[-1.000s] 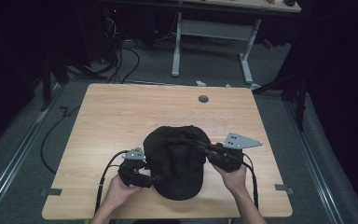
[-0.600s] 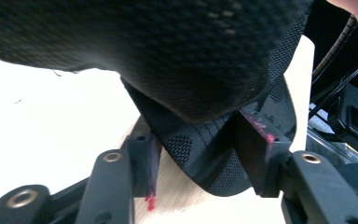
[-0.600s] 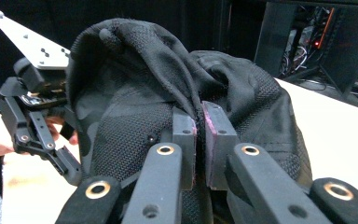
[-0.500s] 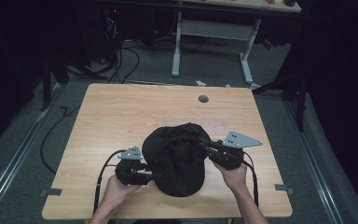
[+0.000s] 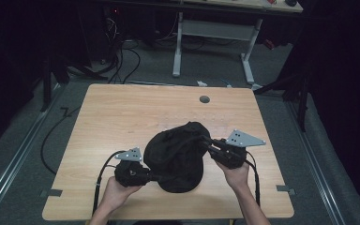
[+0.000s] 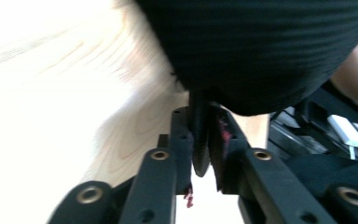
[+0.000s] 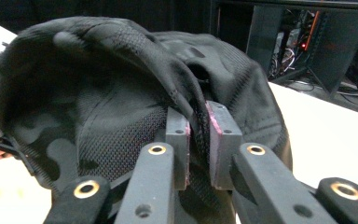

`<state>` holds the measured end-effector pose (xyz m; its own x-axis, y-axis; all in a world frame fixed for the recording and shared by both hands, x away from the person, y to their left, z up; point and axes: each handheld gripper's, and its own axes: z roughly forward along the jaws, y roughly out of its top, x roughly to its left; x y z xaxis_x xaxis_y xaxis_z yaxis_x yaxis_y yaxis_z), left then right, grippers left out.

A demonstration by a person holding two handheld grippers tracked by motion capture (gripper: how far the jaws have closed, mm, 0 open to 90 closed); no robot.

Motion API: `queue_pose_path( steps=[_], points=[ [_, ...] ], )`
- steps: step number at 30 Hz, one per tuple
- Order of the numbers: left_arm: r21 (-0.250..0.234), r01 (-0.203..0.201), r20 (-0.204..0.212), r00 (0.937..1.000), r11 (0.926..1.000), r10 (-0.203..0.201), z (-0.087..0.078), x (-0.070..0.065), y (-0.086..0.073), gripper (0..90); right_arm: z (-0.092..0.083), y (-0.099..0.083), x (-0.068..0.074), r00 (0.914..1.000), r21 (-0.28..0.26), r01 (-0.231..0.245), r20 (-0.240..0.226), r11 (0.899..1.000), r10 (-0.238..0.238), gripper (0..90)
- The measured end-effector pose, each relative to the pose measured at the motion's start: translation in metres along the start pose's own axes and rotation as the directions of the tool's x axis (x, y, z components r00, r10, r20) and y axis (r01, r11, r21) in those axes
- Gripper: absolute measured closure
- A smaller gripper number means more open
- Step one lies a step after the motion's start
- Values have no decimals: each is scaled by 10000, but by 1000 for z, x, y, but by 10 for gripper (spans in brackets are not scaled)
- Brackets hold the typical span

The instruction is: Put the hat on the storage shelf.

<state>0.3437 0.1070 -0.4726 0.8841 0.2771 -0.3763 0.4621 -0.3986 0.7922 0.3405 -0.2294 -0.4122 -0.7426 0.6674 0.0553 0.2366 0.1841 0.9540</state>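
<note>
Black mesh cap (image 5: 178, 154), soft, crumpled dome, camouflage-patterned lining; lay near the front edge of the pale wooden table (image 5: 122, 117), long axis running near-to-far. Left gripper (image 6: 200, 140), jaws just closing, pinched its edge; right gripper (image 7: 198, 135) clamped a fold.

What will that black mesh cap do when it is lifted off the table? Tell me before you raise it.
The black mesh cap will probably sag: its crown is already creased and folded where the right tongs pinch it. It looks light, thin mesh. The left tongs, which have just been closing, grip a thin edge, so slipping seems unlikely but possible.
</note>
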Motion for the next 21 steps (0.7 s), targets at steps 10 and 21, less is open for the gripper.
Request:
queue_pose_path(
  steps=[10, 21],
  points=[
    [-327, -307, 72, 9995, 9990, 309, -7, -9, 2, 864, 0, -2, -5, 9987, 88, -407, 319, 9991, 404, 585],
    [-689, -216, -569, 9982, 9974, 177, -17, -8, 3, 865, -11, -14, -12, 9925, 187, -939, 802, 9954, 921, 429]
  ],
)
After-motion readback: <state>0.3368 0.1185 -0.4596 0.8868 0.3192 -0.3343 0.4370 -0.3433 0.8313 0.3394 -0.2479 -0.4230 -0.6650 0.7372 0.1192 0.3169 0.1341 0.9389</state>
